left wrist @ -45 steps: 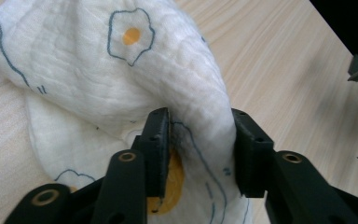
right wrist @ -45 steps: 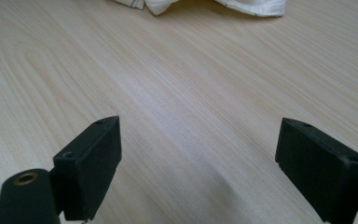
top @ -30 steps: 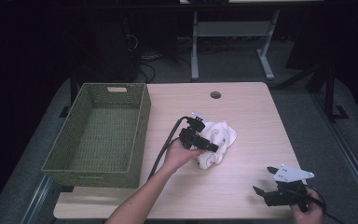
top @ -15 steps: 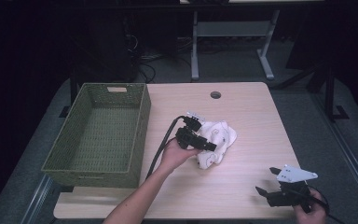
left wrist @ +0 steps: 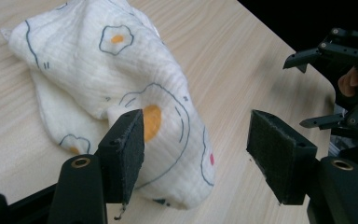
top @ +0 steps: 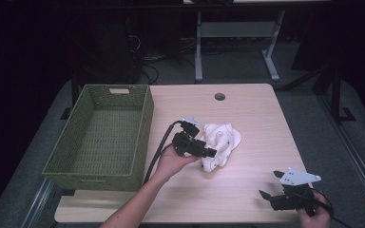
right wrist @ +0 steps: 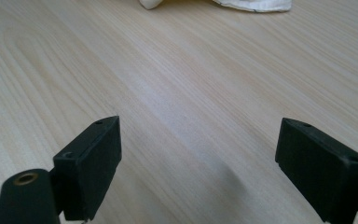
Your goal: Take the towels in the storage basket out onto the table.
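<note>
A crumpled white cloth printed with fried eggs lies in the middle of the wooden table. My left gripper hovers at the cloth's near left side, open, its jaws straddling a fold of the cloth without closing on it. My right gripper sits low at the table's front right corner, open and holding nothing. In the right gripper view its jaws stand wide above bare wood, with the cloth's edge at the top. The right gripper also shows far off in the left gripper view.
A green woven basket stands along the table's left side, nothing inside it. A round cable hole is near the far edge. Desk legs and cables stand on the dark floor behind.
My left gripper has shifted slightly toward the near left of the cloth and lower. The right gripper has barely moved.
</note>
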Demonstrator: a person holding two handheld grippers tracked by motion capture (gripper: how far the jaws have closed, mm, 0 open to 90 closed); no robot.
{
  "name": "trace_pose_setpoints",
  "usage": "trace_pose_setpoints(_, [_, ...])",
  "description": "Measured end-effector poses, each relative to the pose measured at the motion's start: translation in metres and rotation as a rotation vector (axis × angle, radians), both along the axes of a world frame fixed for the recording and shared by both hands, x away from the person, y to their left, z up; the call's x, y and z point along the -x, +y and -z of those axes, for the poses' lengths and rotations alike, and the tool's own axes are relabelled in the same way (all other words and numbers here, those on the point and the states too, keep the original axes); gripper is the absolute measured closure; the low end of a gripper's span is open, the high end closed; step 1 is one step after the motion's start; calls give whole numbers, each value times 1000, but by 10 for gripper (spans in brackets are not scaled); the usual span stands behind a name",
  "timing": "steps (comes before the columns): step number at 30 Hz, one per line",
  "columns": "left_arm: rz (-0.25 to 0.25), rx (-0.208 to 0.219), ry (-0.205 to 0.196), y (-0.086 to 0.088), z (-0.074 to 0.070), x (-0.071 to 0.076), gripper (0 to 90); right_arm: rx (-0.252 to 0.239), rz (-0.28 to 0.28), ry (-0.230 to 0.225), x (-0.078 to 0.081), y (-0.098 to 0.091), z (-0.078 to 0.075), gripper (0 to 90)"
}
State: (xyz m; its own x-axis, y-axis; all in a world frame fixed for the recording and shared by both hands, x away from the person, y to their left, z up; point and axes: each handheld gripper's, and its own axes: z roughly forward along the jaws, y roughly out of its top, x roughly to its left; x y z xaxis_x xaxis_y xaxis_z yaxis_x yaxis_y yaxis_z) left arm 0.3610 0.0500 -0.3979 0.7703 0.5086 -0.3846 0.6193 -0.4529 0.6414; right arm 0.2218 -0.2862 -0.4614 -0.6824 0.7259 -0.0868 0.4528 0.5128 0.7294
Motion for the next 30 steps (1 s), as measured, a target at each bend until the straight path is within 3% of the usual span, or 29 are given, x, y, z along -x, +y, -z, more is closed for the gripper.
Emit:
trace_pose_setpoints(8, [-12, -15, -17, 11, 9, 10, 315, 10, -9, -6, 1, 7, -1, 140])
trace_pose_setpoints(19, [-17, 30, -20, 25, 14, 20, 320, 12, -7, -3, 0, 8, 0, 140])
trace_pose_setpoints(23, [-7, 11, -32, 26, 17, 26, 320, 12, -6, -4, 0, 7, -1, 140])
trace_pose_setpoints(30, [1, 14, -38, 29, 22, 33, 320, 13, -9, -4, 0, 8, -1, 140])
